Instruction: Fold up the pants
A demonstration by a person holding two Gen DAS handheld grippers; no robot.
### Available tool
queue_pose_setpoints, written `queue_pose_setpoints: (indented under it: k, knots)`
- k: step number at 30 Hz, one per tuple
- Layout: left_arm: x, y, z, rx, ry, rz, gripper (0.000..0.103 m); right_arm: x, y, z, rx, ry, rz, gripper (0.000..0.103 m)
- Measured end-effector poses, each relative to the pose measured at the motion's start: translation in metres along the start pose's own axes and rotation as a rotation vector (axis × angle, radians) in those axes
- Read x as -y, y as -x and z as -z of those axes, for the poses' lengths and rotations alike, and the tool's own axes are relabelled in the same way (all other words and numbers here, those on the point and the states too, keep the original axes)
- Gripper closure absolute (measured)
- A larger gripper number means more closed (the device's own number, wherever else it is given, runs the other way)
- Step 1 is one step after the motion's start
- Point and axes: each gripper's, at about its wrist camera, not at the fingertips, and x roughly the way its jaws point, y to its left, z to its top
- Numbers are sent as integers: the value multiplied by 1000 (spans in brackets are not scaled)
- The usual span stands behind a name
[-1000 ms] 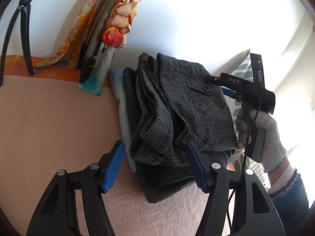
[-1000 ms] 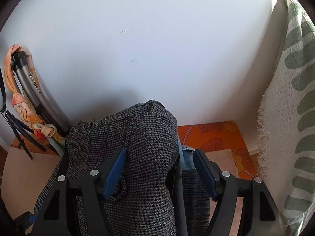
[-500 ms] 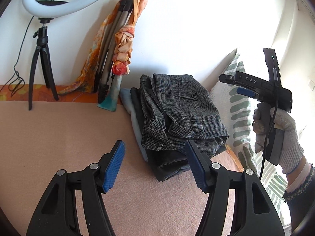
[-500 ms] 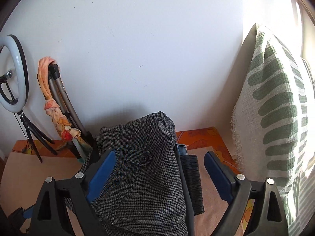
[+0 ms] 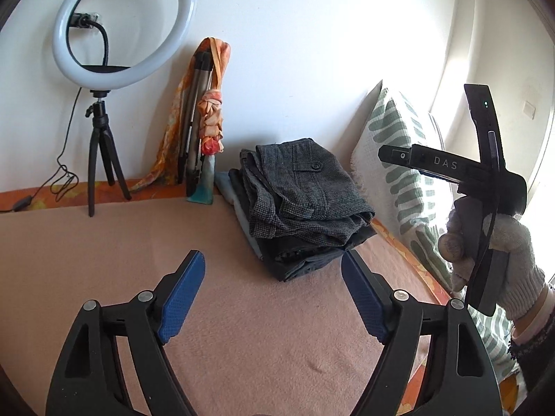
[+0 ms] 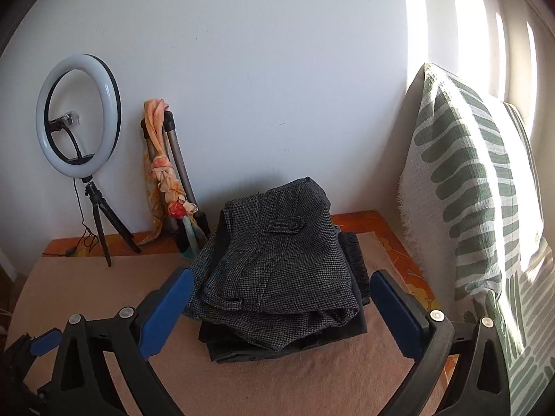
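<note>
The grey houndstooth pants lie folded on top of a stack of dark folded clothes on the pink blanket, near the wall; they also show in the right wrist view. My left gripper is open and empty, well short of the stack. My right gripper is open and empty, its blue pads either side of the stack's near end but pulled back from it. The right tool also shows in a gloved hand in the left wrist view.
A ring light on a small tripod and a folded tripod wrapped in an orange scarf stand against the wall at the left. A green-and-white patterned pillow leans at the right. The pink blanket covers the surface.
Both grippers have pulled back and away from the folded pants, which stay on the stack. The right gripper's jaws have opened wider.
</note>
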Motion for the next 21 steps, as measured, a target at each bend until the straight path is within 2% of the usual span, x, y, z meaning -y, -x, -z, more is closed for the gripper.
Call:
queue_pose_setpoints:
  k: [8,15,21]
  knots:
    - [0,43,15,19,-58,-78,22,-20,45,53,31,-30,12,0]
    - [-5,71,28,44,-73,-71,21,-30,57,83,-5,-42,26,0]
    - [-10,79,37,46,-86,-77,21,-34,65,98,9,-70,37,0]
